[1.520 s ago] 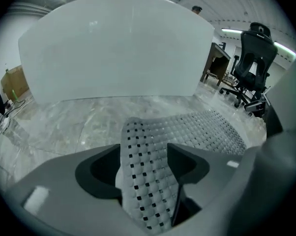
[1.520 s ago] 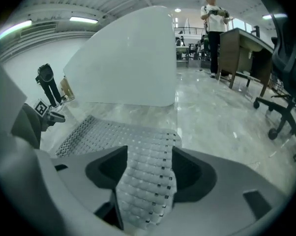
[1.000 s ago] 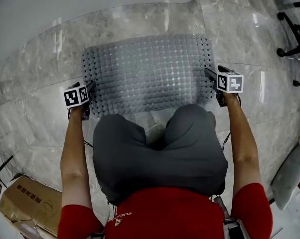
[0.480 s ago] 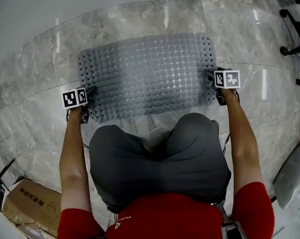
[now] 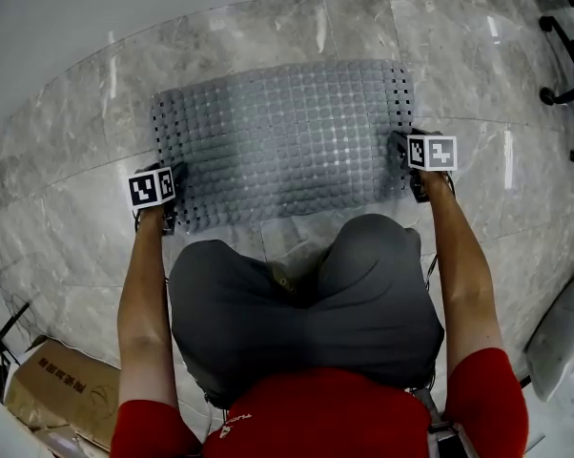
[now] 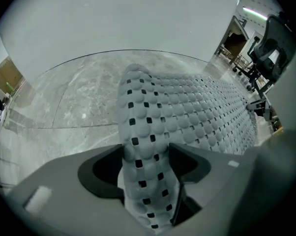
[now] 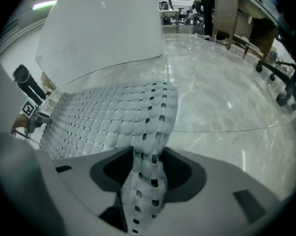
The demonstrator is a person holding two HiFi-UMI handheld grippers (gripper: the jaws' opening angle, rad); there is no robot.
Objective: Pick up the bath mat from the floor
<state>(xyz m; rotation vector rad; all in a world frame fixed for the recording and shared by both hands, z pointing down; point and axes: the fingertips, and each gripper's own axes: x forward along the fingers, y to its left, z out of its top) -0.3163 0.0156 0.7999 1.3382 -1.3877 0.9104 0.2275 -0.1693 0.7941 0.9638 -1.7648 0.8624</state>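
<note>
**Bath mat** (image 5: 282, 136); grey, translucent, covered in round bumps with small square holes; lies spread on the marble floor (image 5: 68, 208) in the upper middle of the head view, long side running left to right; mostly flat, with the edge at each short end pinched up.

**Left gripper** (image 5: 173, 184); at the mat's left end, left of centre in the head view, pointing steeply down; jaws have just been closing; in the left gripper view both pads press on a raised ridge of the mat's edge, which runs up between them from the bottom centre of the frame; the rest of the mat stretches away to the upper right.

**Right gripper** (image 5: 402, 153); at the mat's right end, right of centre in the head view; jaws likewise have just been closing; in the right gripper view they clamp a narrow fold of the mat's edge at bottom centre, with the mat spreading to the left.

**Person**; crouched at the mat's near long side; knees in grey trousers (image 5: 306, 294) fill the centre; red top (image 5: 316, 413) at the bottom edge; a bare forearm reaches to each gripper.

**Surroundings**; cardboard box (image 5: 53, 380), lower left corner; black office chair base (image 5: 568, 65), upper right edge; plain white surface (image 5: 125, 8) across the top, beyond the mat.
</note>
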